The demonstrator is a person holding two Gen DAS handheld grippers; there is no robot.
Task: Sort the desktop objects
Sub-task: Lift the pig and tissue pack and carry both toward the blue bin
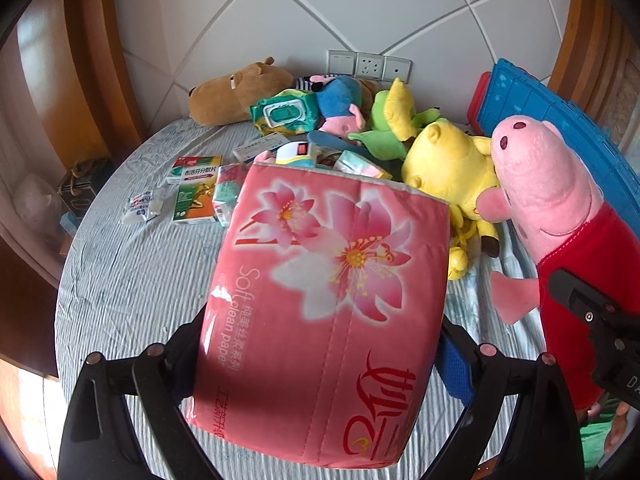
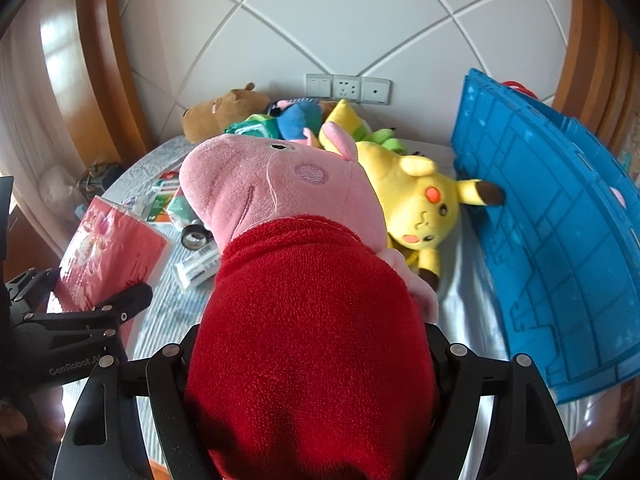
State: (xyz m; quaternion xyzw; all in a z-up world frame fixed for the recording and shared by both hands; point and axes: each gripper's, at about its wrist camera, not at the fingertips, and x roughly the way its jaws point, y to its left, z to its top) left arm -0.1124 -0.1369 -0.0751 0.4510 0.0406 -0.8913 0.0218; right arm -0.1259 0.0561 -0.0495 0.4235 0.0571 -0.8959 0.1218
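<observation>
My left gripper [image 1: 320, 330] is shut on a pink pack of tissue paper [image 1: 320, 264] with a flower print, gripping its lower sides and holding it above the striped cloth [image 1: 132, 280]. My right gripper [image 2: 312, 336] is shut on a pink pig plush in a red dress [image 2: 280, 184], squeezing the red body between its fingers. In the left wrist view the pig plush [image 1: 540, 192] hangs at the right with the right gripper [image 1: 592, 320] below it. The right wrist view has the tissue pack [image 2: 108, 252] and left gripper [image 2: 100, 320] at the left.
A yellow plush [image 2: 416, 196] lies beside a blue crate [image 2: 552, 240] leaning at the right. Toward the wall are a brown plush [image 1: 236, 96], a wet-wipe pack [image 1: 284, 114], a green plush [image 1: 384, 124] and a blue-dressed plush [image 1: 340, 100]. Medicine boxes [image 1: 196, 192] and a tape roll [image 2: 196, 236] lie left.
</observation>
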